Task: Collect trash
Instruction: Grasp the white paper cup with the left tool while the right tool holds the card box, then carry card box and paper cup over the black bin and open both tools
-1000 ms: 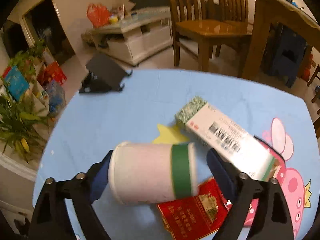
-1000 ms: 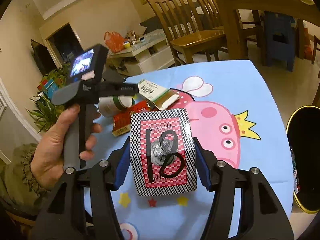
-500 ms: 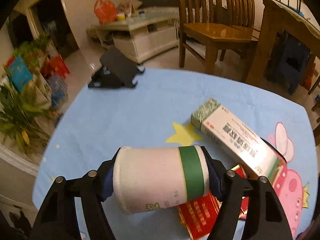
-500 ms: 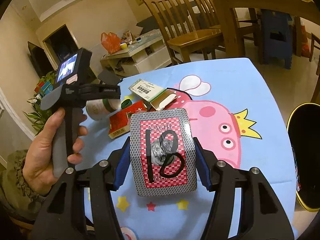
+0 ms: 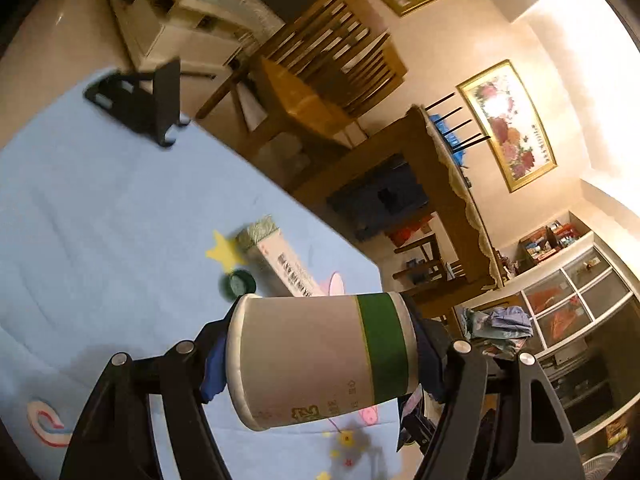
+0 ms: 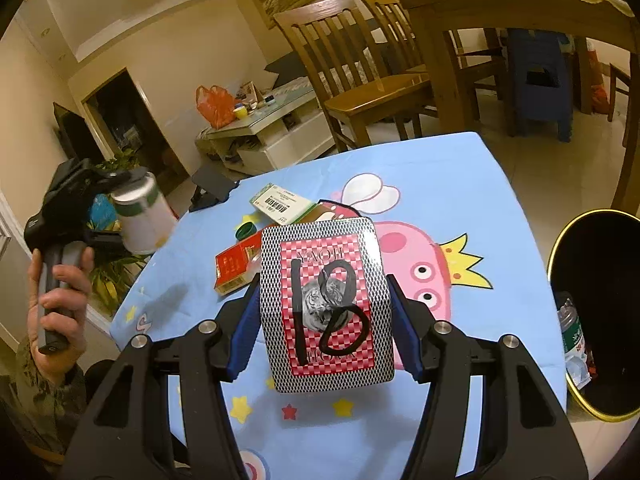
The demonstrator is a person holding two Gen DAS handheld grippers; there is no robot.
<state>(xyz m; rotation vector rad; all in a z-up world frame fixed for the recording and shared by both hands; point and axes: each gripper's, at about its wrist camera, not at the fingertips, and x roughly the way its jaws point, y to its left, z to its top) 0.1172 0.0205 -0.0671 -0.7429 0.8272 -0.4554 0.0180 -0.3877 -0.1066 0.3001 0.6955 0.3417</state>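
Note:
My left gripper (image 5: 320, 360) is shut on a white paper cup (image 5: 316, 360) with a green band, held sideways and lifted above the blue table (image 5: 100, 220). It also shows in the right wrist view, where the cup (image 6: 140, 216) is up at the table's left edge. My right gripper (image 6: 326, 320) is shut on a red-checked card box (image 6: 326, 308) marked 18, held over the table. A white and green carton (image 6: 282, 205), a red packet (image 6: 236, 264) and a green cap (image 6: 245, 232) lie on the table.
A black trash bin (image 6: 600, 312) with a gold rim stands on the floor off the table's right edge. A black stand (image 6: 212, 186) sits at the table's far left. Wooden chairs (image 6: 360, 72) and a dining table (image 6: 500, 8) stand behind.
My left gripper closed on the cup and lifted it off the table, tilting up and left. The green cap now shows where the cup lay. My right gripper holds its box almost still.

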